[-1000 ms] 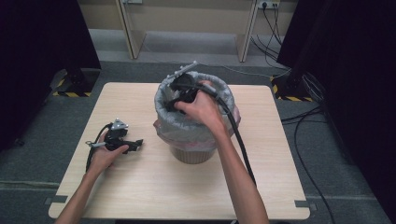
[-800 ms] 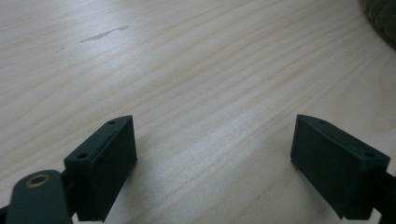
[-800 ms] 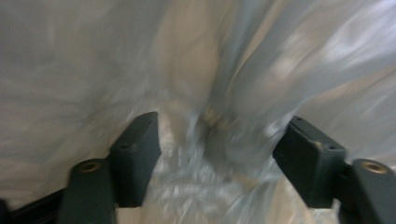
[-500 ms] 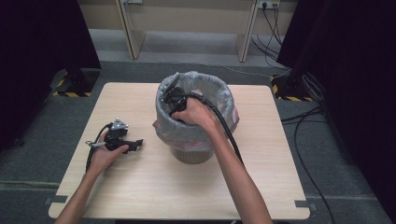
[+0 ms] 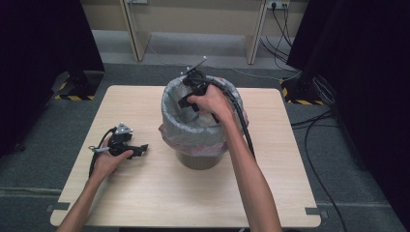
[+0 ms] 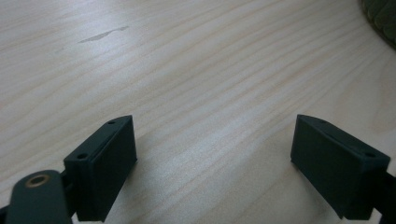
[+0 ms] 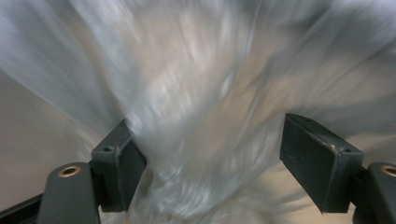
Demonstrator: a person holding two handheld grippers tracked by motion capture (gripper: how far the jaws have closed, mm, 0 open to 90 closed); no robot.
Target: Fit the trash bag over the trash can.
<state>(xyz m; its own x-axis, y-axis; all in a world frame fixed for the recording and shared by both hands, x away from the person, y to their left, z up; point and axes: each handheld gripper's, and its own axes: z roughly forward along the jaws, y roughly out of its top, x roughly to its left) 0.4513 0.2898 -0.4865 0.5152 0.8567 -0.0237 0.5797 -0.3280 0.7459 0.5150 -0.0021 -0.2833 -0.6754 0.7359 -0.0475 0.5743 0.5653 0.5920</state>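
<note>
Two grippers work: the right gripper (image 5: 186,100) dips into the grey plastic liner (image 5: 174,126) of the brown round bin (image 5: 200,159) mid-counter, fingers wide, gripping nothing. Next, it likely pinches the liner. Left gripper (image 5: 140,148) rests near the left edge, fingers wide, empty.

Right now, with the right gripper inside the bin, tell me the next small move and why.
Probably ease the right gripper toward the near fold of the bag liner and close on it. Its jaws stand open with blurred plastic between them, not pinched, and the hand sits in the mouth of the bin. The left gripper rests open on the table.
</note>
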